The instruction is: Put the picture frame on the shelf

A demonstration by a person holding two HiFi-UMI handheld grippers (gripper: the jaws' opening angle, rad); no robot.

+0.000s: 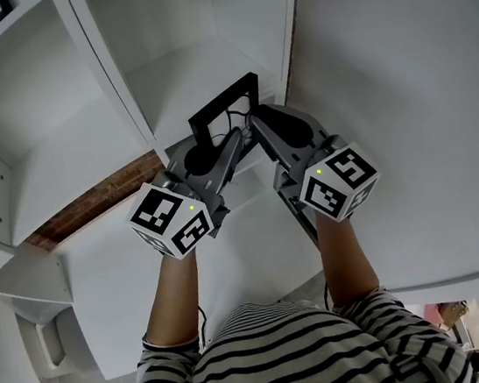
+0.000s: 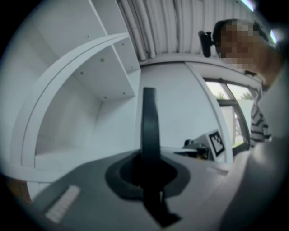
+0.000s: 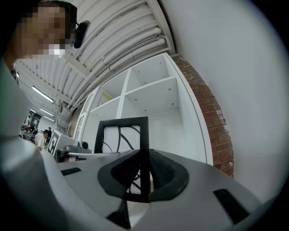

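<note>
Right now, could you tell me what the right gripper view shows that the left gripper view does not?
Only the right gripper view: the picture frame seen face-on, with curved black lines inside its border, and a brick strip beside the shelf. Only the left gripper view: the frame edge-on as a thin dark bar, and a window. Both: the right gripper and the left gripper each shut on the frame, white shelf compartments behind it, and the other gripper's marker cube.

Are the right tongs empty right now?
No, the right tongs are clamped on the side bar of the picture frame, as the right gripper view shows.
</note>
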